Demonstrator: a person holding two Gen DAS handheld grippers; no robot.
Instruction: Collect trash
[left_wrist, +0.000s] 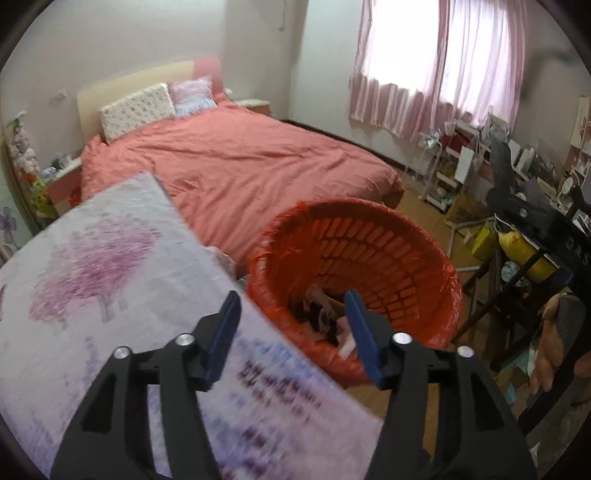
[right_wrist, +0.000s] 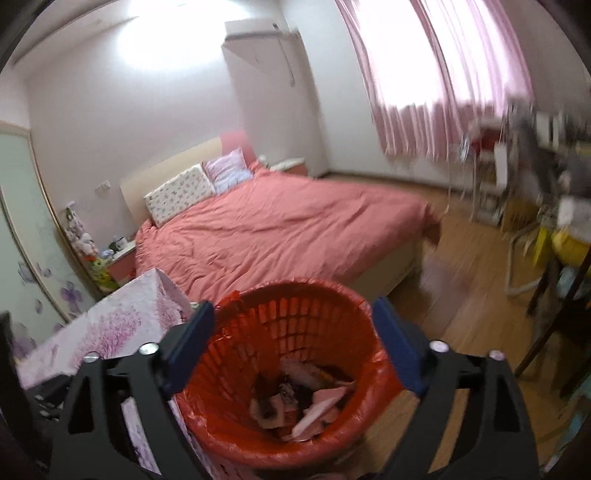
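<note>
Inside red trash basket (right_wrist: 258, 376), crumpled scraps (right_wrist: 303, 402) lie.

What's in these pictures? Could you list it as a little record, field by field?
room: bedroom
bin: orange basket with red liner, on the wood floor
bin contents: paper scraps and dark bits
beside bin: box with pink tree print
bed: pink cover, two pillows
window: pink curtains
left gripper: open, holding nothing
right gripper: open, above the bin, holding nothing
</note>
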